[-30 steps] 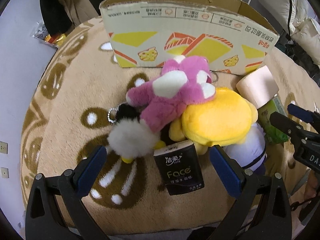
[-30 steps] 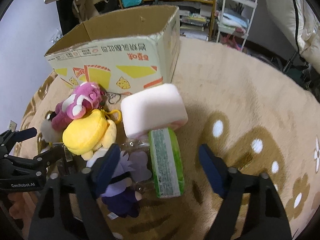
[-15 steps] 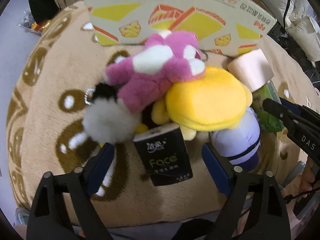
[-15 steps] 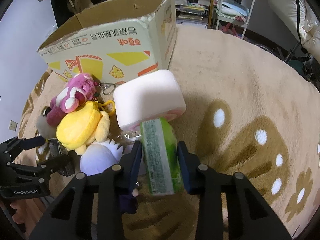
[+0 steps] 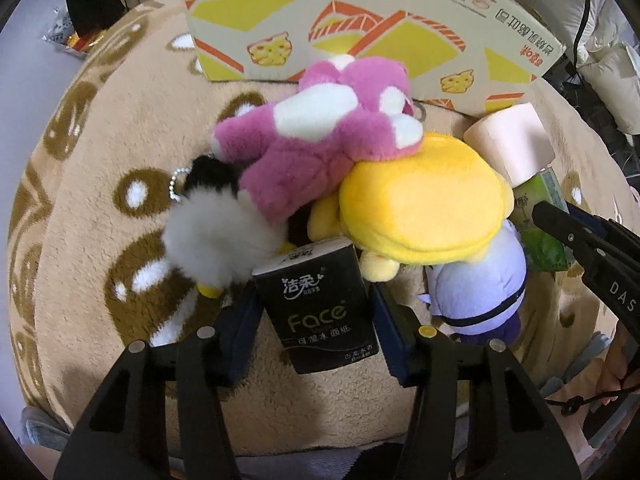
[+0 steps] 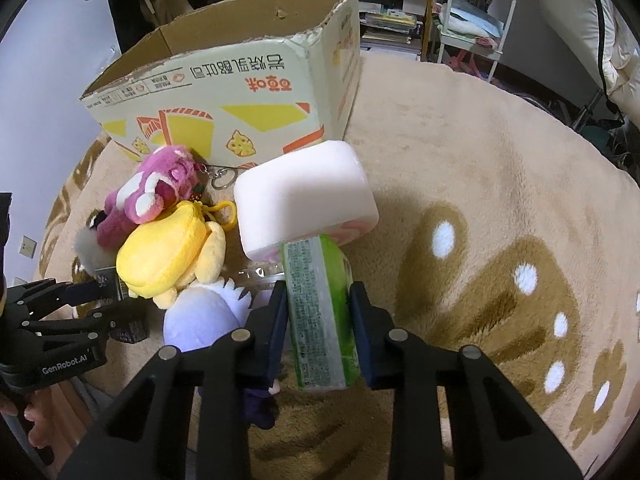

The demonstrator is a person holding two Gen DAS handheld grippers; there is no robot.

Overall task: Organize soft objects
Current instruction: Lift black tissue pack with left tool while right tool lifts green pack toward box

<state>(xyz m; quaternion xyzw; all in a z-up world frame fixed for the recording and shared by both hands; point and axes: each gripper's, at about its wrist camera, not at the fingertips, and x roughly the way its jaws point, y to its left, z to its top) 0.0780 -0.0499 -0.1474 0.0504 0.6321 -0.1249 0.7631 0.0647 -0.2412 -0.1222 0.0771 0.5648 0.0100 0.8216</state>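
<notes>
Both sets of jaws have closed since a second ago, when they stood wide open over the pile. The left gripper (image 5: 316, 312) now pinches the black tissue pack (image 5: 320, 304) across its sides, its far end tucked under the yellow plush (image 5: 420, 208); the right gripper (image 6: 320, 316) clamps the green tissue pack (image 6: 320, 312), whose far end sits under the pink sponge block (image 6: 304, 208). Both packs look to be still lying on the rug (image 6: 500, 160), so I judge the grasps made and the lifts not yet begun. Around them lie the pink plush (image 5: 320, 140), the white pompom (image 5: 216, 236) and the lilac plush (image 5: 480, 292), all heaped just in front of the open cardboard box (image 6: 224, 92), the likely destination. Pulling either pack out may drag its overlying neighbour along.
</notes>
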